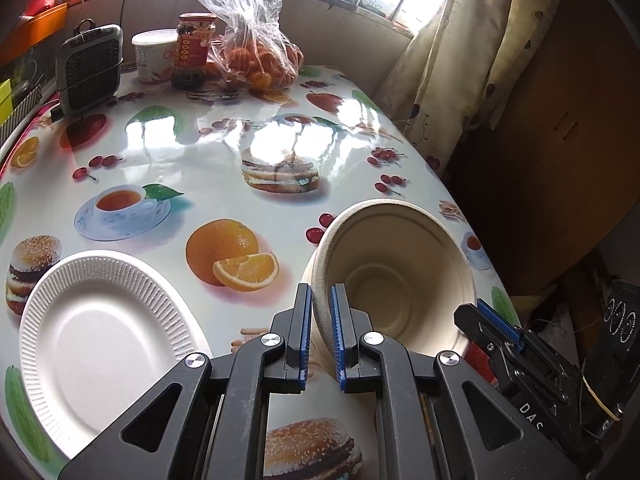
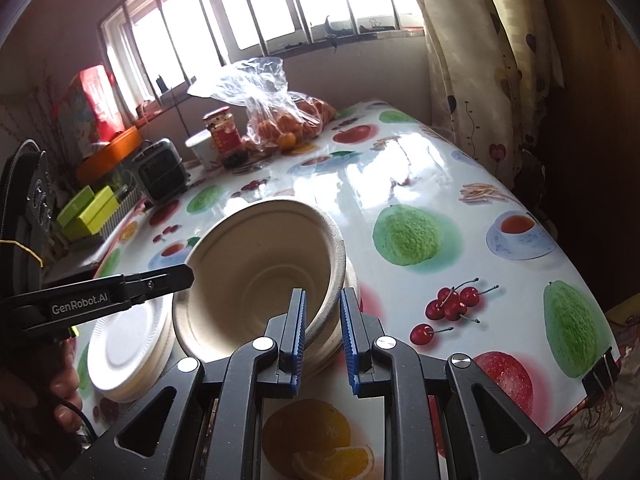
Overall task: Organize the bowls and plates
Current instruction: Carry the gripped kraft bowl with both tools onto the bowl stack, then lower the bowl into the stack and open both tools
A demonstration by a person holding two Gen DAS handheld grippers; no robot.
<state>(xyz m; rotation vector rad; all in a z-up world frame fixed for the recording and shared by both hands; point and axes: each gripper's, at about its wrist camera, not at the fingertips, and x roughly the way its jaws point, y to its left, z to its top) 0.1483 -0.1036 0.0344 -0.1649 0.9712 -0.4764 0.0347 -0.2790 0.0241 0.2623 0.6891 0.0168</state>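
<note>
A beige paper bowl [image 1: 394, 264] is held tilted above the fruit-print table. My left gripper [image 1: 321, 300] is shut on its left rim. My right gripper [image 2: 323, 304] is shut on its right rim, and its finger shows in the left wrist view [image 1: 490, 326]. In the right wrist view the bowl [image 2: 256, 264] sits tilted over more beige bowls stacked below it [image 2: 336, 344]. My left gripper's fingers [image 2: 168, 278] reach its far rim. A stack of white ribbed paper plates [image 1: 100, 340] lies left of the bowl, and it also shows in the right wrist view [image 2: 128, 352].
At the back of the table [image 1: 192, 156] stand a small grey heater [image 1: 88, 70], a white tub [image 1: 154, 54], a red-labelled jar [image 1: 194, 50] and a plastic bag of oranges [image 1: 260, 52]. A curtain [image 1: 452, 48] hangs past the table's right edge.
</note>
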